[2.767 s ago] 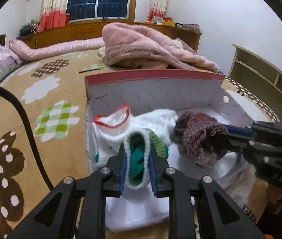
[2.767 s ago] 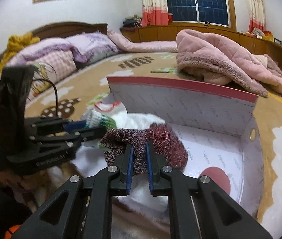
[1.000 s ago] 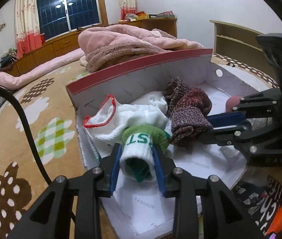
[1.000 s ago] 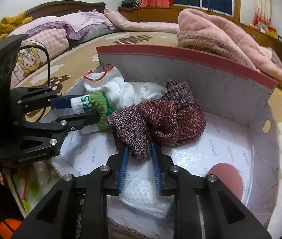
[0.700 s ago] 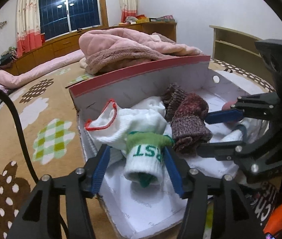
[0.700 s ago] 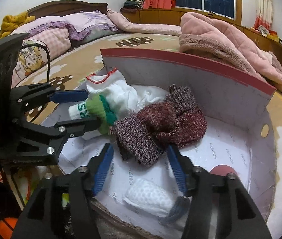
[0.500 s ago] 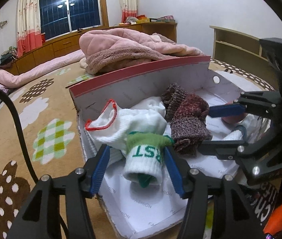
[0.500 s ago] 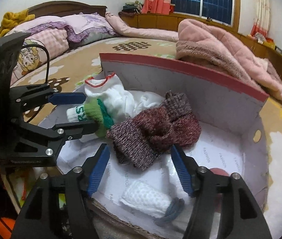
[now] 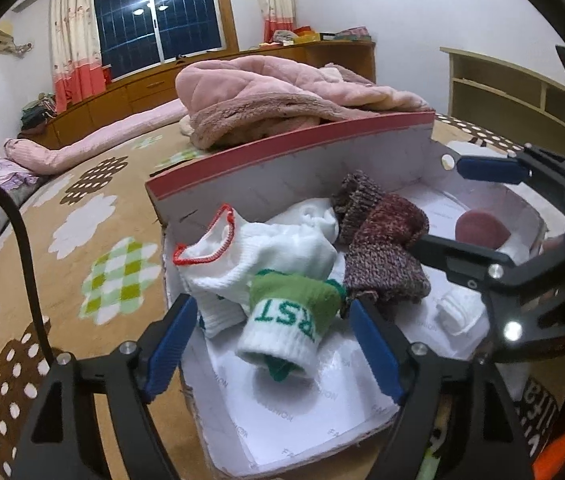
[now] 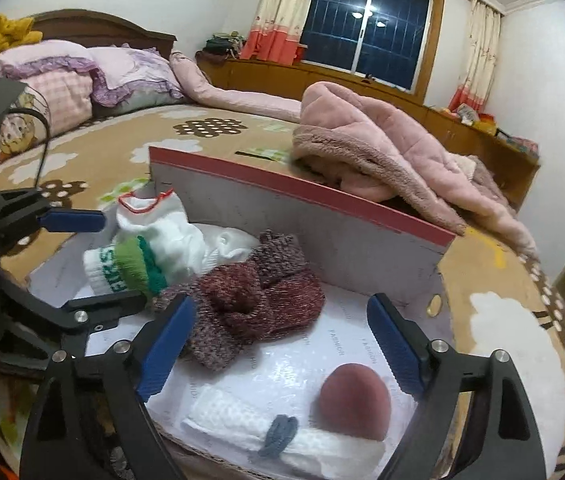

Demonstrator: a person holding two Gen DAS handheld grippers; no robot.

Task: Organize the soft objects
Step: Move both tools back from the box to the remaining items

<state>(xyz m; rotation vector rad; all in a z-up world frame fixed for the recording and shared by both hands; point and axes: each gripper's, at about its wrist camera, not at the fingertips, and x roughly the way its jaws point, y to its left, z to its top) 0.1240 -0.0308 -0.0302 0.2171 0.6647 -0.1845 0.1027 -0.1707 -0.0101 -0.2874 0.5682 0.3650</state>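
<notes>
l gripper (image 9: 270, 344) now wide apart; 2.8 s ago it was clamped on the green sock (image 9: 290, 320), which now lies loose in the box (image 9: 290, 160) between its fingers, touching the white sock (image 9: 262, 248). r gripper (image 10: 282, 344) also spread, no longer pinching the knit socks (image 10: 254, 304), which rest mid-box beside the green one. white roll (image 10: 266, 428) + pink ball (image 10: 354, 400) sit at box front. pink blanket (image 10: 382, 152) behind the box on the bed (image 10: 202, 128).

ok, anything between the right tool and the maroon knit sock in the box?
Nothing visible. The right tool is open, and the maroon knit sock lies in the box just ahead of its fingers. The green-cuffed sock sits off to the left.
</notes>
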